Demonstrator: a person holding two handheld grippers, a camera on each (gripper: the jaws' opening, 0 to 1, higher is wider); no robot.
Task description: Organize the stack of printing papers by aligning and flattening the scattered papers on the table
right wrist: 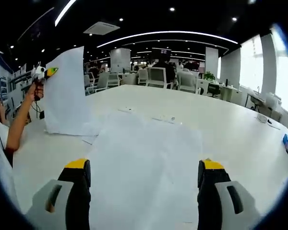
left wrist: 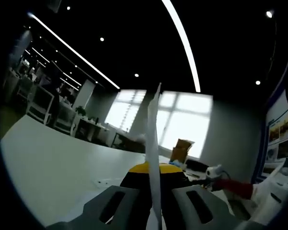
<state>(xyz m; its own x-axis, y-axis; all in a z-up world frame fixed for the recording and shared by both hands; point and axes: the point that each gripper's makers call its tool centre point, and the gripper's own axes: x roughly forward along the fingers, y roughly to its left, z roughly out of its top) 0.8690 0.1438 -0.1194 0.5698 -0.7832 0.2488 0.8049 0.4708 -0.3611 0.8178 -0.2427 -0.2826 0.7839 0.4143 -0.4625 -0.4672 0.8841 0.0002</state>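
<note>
The left gripper (left wrist: 154, 203) is pinching a sheet (left wrist: 153, 143) upright; it could slip or crease. The right gripper's (right wrist: 144, 179) fingers are spreading wide over the stack (right wrist: 144, 158) on the worktop (right wrist: 230, 124).

Two grippers, one white bench (right wrist: 240, 129), one sheet (right wrist: 67, 91) held upright and a flat paper stack (right wrist: 144, 167) of uncountable sheets

The left gripper (left wrist: 154, 201), low in its frame, is clamped together. The right gripper (right wrist: 143, 179) sits at the bottom, jaws wide apart.

White papers (right wrist: 144, 167); white table (right wrist: 230, 129)
</note>
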